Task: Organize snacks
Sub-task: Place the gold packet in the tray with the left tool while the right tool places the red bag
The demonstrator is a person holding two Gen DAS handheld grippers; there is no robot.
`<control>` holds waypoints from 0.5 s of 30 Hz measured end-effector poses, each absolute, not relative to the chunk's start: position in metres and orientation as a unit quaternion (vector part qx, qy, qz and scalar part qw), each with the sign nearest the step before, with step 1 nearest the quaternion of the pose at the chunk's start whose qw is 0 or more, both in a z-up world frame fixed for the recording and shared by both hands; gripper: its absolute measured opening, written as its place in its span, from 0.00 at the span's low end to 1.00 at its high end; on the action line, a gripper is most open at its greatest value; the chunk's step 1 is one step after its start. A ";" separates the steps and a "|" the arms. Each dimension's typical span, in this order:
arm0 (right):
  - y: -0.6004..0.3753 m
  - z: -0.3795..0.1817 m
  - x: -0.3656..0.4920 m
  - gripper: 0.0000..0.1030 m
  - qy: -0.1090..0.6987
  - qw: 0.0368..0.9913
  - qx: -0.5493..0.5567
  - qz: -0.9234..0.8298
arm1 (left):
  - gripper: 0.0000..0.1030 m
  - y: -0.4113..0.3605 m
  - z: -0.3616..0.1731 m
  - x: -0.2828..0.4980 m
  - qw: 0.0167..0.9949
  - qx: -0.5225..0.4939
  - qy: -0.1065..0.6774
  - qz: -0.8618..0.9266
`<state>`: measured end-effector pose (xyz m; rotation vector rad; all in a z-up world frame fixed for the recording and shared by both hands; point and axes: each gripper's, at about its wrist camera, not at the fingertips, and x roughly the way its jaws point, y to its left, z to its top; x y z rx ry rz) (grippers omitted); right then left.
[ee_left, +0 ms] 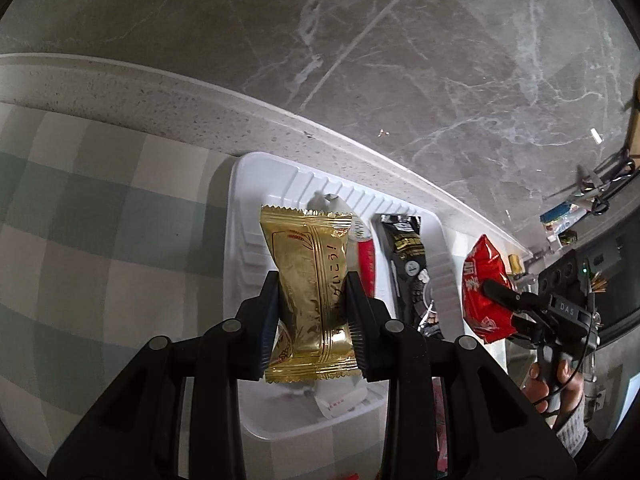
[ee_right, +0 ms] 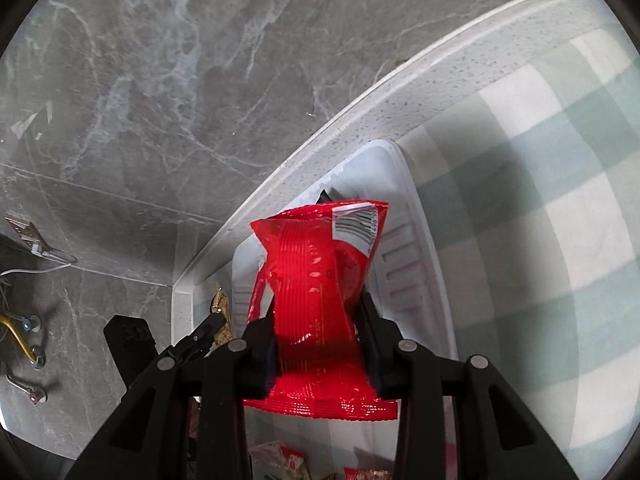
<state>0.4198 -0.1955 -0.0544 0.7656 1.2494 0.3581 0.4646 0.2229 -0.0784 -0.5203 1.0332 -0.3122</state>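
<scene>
The left tool (ee_left: 312,292) pinches a gold packet (ee_left: 310,292) above the white tray (ee_left: 442,272), while the right tool (ee_right: 316,320) clamps a red packet (ee_right: 316,280), seemingly over the tray's right side.

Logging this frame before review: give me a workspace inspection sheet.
Surface: checked green-and-white cloth on a speckled pale counter.
Job's things: white tray holding a black packet and a red-and-white packet; gold packet and red packet held over it.
Clutter: more snack packets at the near edge, partly hidden.
Grippers: left hand-held gripper shut on gold packet; right hand-held gripper shut on red packet.
Cables: white cable on the floor.
Surroundings: grey marble floor, tools and oddments lying on it.
</scene>
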 end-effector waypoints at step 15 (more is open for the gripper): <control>-0.194 -0.050 0.421 0.54 0.565 0.750 0.314 0.139 | 0.31 0.202 -0.089 0.466 0.842 -0.173 0.498 -0.114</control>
